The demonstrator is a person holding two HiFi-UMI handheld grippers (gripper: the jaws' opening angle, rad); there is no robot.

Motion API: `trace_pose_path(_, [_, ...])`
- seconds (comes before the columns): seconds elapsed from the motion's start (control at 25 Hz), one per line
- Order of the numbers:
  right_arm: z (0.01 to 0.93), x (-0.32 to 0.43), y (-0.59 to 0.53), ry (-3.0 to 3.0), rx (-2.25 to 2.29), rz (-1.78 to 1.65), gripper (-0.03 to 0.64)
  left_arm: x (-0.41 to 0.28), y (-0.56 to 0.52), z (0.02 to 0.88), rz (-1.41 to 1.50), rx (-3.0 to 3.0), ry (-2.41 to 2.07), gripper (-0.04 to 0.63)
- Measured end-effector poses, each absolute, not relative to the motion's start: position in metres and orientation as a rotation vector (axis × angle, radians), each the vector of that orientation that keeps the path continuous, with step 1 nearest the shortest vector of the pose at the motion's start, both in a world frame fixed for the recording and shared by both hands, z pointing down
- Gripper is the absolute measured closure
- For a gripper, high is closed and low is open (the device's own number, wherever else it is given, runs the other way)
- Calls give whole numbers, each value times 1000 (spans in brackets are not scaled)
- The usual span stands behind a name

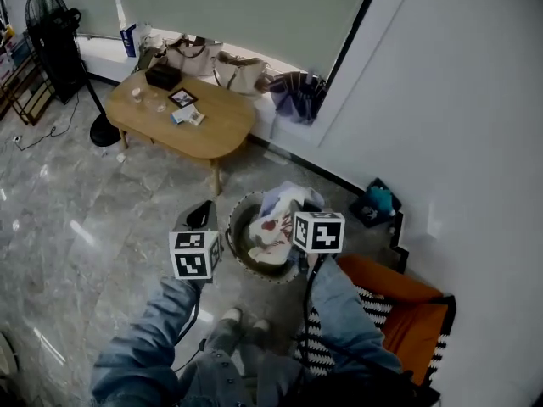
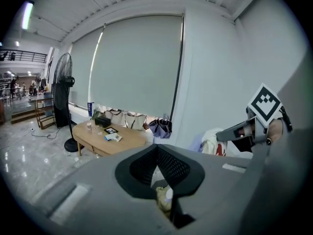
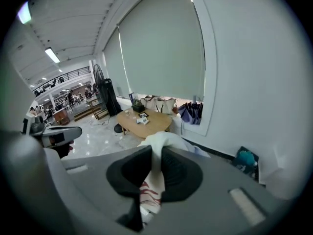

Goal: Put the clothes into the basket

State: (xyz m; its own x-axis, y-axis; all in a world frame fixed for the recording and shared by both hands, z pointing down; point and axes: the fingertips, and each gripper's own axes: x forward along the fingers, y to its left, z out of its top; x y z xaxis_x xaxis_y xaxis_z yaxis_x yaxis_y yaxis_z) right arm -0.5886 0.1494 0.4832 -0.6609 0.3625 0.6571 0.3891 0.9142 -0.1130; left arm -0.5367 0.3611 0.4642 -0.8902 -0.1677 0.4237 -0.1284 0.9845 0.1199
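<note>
Both angled down at basket (image 1: 232, 242), right hand-held gripper (image 3: 156, 152) pinching white garment (image 3: 164, 138), left hand-held gripper (image 2: 156, 147) clenched.

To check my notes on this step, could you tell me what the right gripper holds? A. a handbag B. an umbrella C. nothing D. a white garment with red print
D: the right gripper has its jaws closed on the white garment, which the head view shows over the basket.
</note>
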Motion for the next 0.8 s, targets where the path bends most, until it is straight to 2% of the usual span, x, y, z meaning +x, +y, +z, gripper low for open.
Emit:
trace_pose_path(0.48, [656, -595, 133, -2164, -465, -6, 567, -550, 321, 594, -166, 260, -2531, 586])
trace_pose_path(0.52, [666, -597, 132, -2145, -453, -12, 554, -551, 320, 602, -172, 256, -2520, 585])
trace_pose_path(0.6, [684, -598, 130, -2100, -423, -19, 462, -551, 320, 618, -190, 248, -2495, 585])
trace_pose_path(0.64, [691, -598, 129, -2086, -408, -16, 445, -551, 321, 625, -201, 239, -2483, 586])
trace_pose_path(0.8, [701, -599, 123, -2073, -391, -7, 444, -552, 326, 642, -217, 201, -2449, 584])
